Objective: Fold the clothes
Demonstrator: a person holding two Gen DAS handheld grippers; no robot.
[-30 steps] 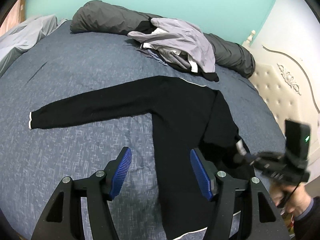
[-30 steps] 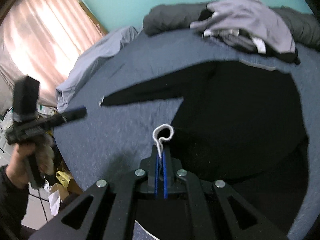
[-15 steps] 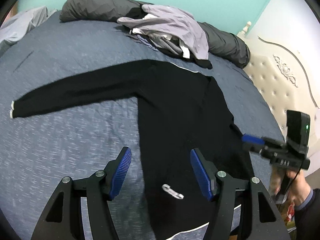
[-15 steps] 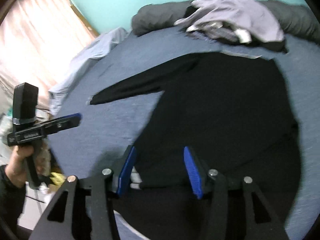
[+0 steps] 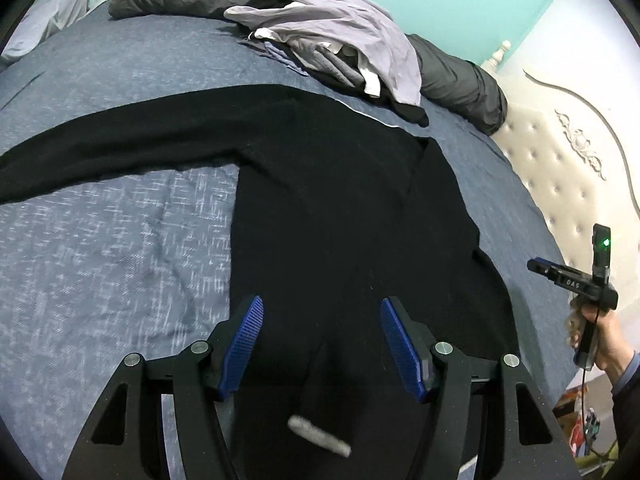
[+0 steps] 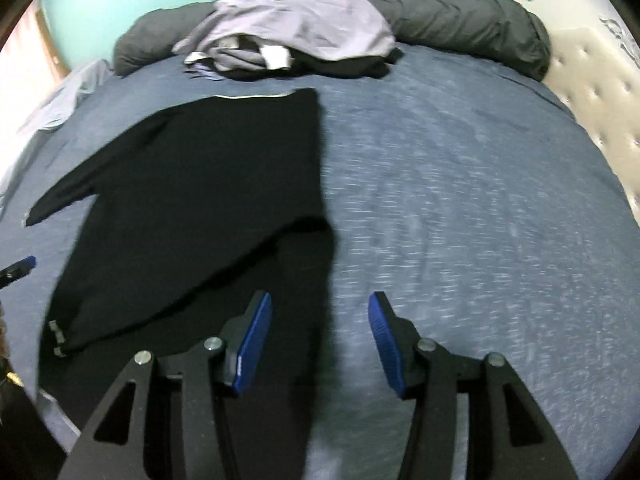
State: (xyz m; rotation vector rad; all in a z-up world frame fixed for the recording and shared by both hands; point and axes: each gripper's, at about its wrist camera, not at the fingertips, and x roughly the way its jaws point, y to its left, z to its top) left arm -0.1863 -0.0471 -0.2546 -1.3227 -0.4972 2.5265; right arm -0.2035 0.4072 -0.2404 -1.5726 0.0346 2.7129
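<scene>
- The black sweater [image 5: 332, 208] lies flat on the blue bedspread [image 5: 112, 248], one sleeve stretched out left, the other folded across its body.
- The left gripper [image 5: 322, 336] hovers over the sweater's near part, jaws apart, nothing between them.
- The right gripper [image 6: 320, 334], jaws just opened and empty, hangs over the sweater's right edge.
- A heap of grey clothes [image 6: 296, 24] sits at the far side.

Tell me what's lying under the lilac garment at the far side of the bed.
Under the lilac garment sit crumpled grey, white and black clothes, resting against a dark grey bolster on the blue bedspread. How many pieces are in the pile is hidden.
</scene>
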